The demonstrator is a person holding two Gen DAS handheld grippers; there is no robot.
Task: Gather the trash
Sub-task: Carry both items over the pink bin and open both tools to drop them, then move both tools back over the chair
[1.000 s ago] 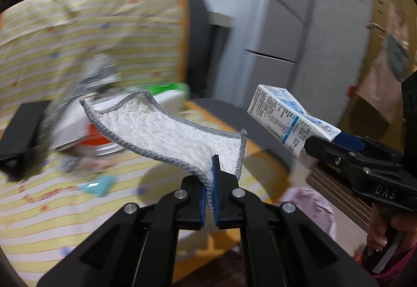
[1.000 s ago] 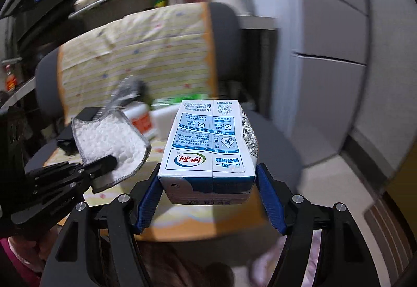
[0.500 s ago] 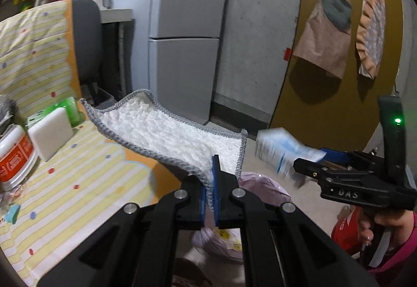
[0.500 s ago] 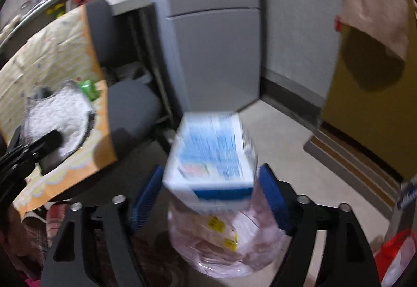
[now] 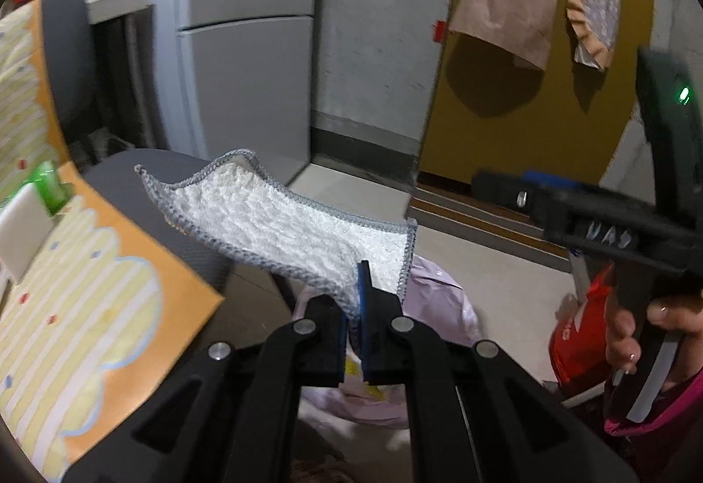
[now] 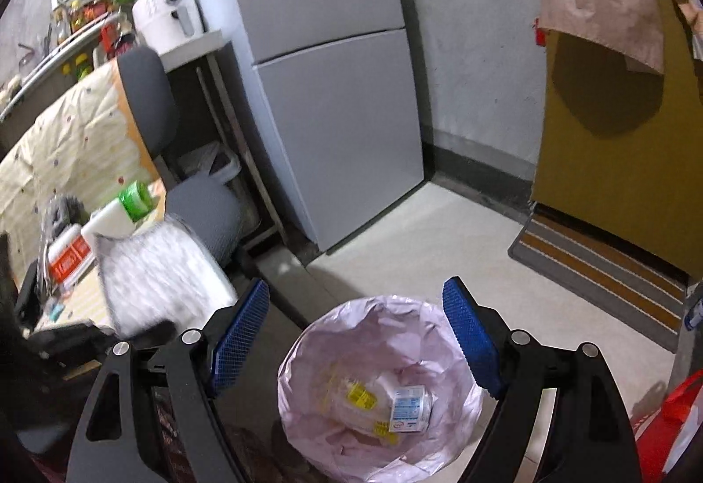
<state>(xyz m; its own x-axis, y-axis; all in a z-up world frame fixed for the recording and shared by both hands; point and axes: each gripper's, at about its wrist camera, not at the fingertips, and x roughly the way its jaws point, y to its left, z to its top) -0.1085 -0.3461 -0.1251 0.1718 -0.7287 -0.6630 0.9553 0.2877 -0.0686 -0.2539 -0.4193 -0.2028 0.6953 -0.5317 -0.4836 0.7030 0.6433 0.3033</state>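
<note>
Refrigerator (image 6: 325,96) fills the back of both views, grey and tall, with a yellow-brown door (image 6: 615,131) to its right and a striped mat (image 6: 602,263) on the pale floor before it. Only the right wrist view looks down into the trash bin (image 6: 465,408), lined with a pink bag, where a blue-and-white milk carton (image 6: 411,406) lies among clear wrappers; the left wrist view shows just a bit of that pink liner behind its own fingers. The right gripper (image 6: 356,333) hangs above the bin with its blue pads spread wide and nothing between them. The left gripper (image 5: 355,309) is pinched tight on one corner of a white cloth with grey edging (image 5: 281,219), which juts out stiffly beyond the table's edge. To the left sits a table under a yellow striped cover (image 6: 57,140), carrying a green bottle (image 6: 136,200) and a red-and-white tub (image 6: 68,259), with a grey chair (image 6: 145,96) behind. A red bag (image 6: 663,426) stands right of the bin. Open floor lies between bin, refrigerator and mat.
</note>
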